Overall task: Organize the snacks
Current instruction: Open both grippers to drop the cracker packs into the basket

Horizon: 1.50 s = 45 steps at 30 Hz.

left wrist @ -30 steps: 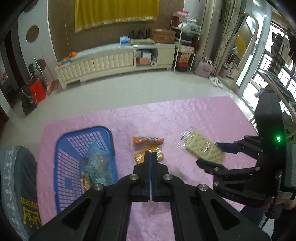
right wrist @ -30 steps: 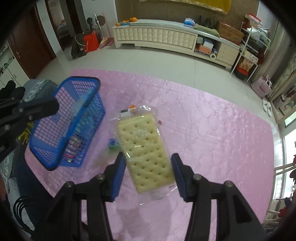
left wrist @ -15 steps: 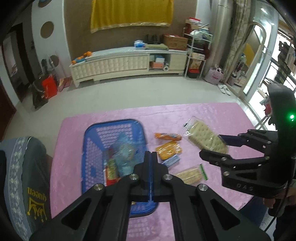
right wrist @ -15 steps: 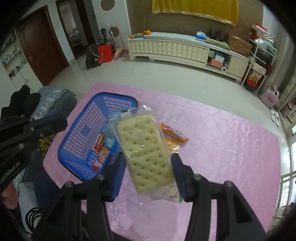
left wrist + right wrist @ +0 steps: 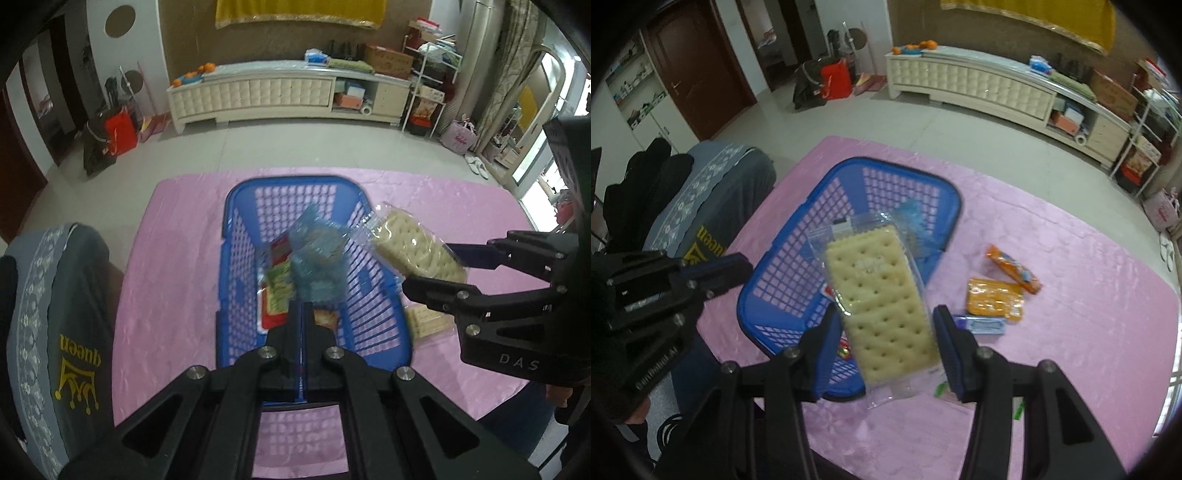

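Because the right tongs (image 5: 884,343) pinch the cracker pack (image 5: 881,299) only by its long edges near its lower end, most of the pack sticks out unsupported, and that is where trouble could start. In the right wrist view the pack sits mid-frame, raised over the near right rim of the blue basket (image 5: 798,258), which lies left of centre on the pink table (image 5: 1071,258); the left wrist view shows the same pack (image 5: 417,251) at centre right, its clear wrapper end reaching over the basket's right wall (image 5: 373,295). A slack squeeze on slippery film could let the pack slide or pivot out early, landing on the rim or outside the basket. A hard squeeze could crack the biscuits. If released while still straddling the wall, it could tip back onto the table. The basket already holds a blue bag (image 5: 317,254) and other packets, so the pack may perch on top. The left tongs (image 5: 301,332) are closed on nothing, low at the basket's near end, and could be struck. Two orange packs (image 5: 995,297) and a small blue bar (image 5: 982,325) wait on the table, right of the basket.
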Tool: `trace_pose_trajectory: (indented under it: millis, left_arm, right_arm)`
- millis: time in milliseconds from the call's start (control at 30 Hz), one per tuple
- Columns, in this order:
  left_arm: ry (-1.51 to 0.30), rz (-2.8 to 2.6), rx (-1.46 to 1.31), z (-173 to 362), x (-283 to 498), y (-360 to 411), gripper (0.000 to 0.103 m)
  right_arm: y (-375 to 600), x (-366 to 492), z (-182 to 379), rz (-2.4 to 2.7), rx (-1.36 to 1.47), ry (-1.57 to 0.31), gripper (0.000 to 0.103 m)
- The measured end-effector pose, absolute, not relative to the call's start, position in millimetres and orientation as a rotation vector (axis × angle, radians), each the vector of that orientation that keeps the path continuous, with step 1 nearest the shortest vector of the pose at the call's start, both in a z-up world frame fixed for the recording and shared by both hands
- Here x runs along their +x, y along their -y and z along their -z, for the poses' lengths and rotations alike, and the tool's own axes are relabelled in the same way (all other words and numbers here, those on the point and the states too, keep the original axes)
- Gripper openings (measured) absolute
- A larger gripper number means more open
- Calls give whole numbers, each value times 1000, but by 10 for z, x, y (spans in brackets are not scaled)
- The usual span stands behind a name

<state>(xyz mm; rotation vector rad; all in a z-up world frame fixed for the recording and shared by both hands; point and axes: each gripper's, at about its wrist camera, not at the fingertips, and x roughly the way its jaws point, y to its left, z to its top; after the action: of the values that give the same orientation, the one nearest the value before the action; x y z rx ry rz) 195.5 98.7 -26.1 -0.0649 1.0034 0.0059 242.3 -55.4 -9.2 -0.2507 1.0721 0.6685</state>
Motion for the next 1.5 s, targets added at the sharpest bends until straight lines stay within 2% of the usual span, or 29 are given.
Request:
trace_pose_trajectory:
  millis: [567, 667, 933, 1167, 1300, 1367, 1500]
  left_arm:
    - [-1080, 14, -106, 798, 1976, -1336, 0]
    - [-1092, 21, -117, 866, 1991, -1380, 0]
    - [-1099, 25, -155, 921, 2006, -1498, 0]
    - [-1081, 42, -135, 849, 1966, -1448, 1]
    - [-1077, 47, -144, 814, 1944, -1389, 18]
    - [-1074, 44, -131, 787, 1926, -1337, 21]
    - [-1064, 43, -123, 723, 1903, -1238, 37]
  right_arm:
    - [44, 2403, 685, -519, -231, -1244, 55]
    - [37, 2404, 671, -488, -216, -1238, 55]
    - [46, 2405, 633, -414, -128, -1246, 47]
    - [165, 2392, 557, -404, -125, -1228, 47]
    - [247, 2362, 512, -411, -128, -1226, 47]
    - [306, 2342, 494, -413, -127, -1224, 48]
    - [421, 2318, 477, -436, -124, -1227, 59]
